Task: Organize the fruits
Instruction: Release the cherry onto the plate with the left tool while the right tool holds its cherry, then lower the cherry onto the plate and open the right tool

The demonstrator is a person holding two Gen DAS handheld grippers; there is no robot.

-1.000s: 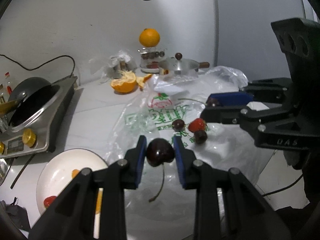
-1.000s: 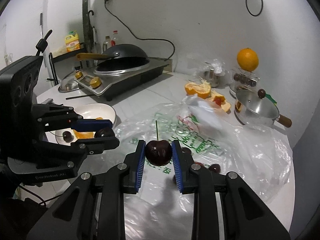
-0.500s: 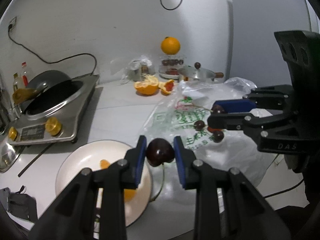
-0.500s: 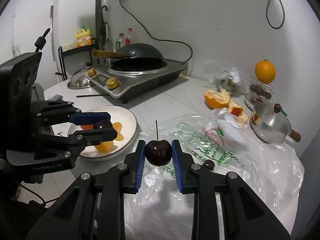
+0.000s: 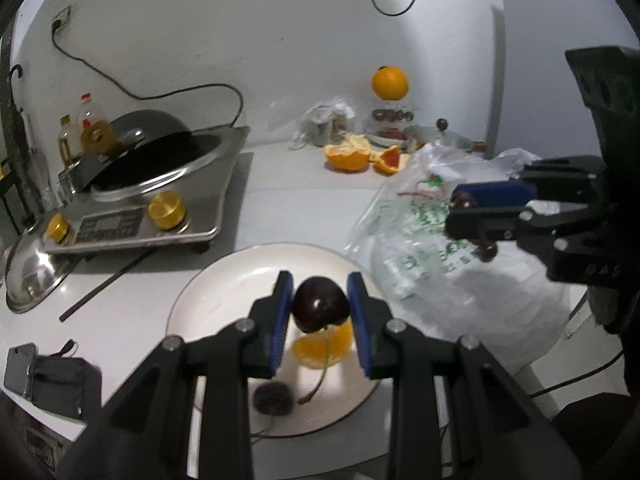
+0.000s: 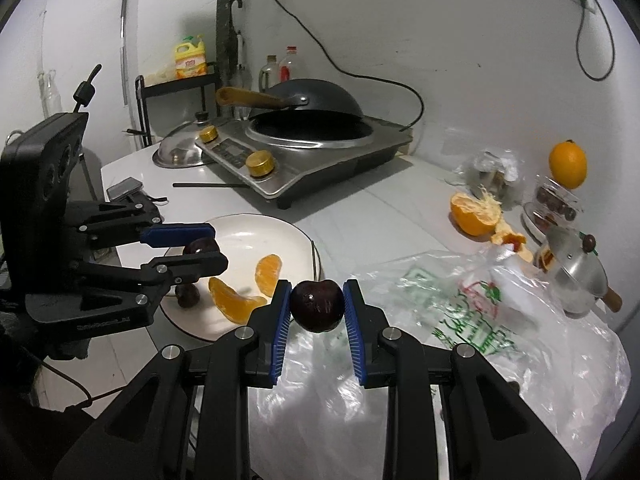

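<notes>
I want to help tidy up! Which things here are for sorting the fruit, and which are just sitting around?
For the job:
- left gripper holding a cherry
- right gripper holding another cherry
- white plate with orange slices
- plastic bag

Just lying about:
- stove and wok
- small pot
- phone

Left gripper [image 5: 320, 308] and right gripper [image 6: 317, 307] each clamp shut; left sits at right's nine o'clock.

Both wrist views share the plate [image 5: 224, 280] (seemingly close).
</notes>
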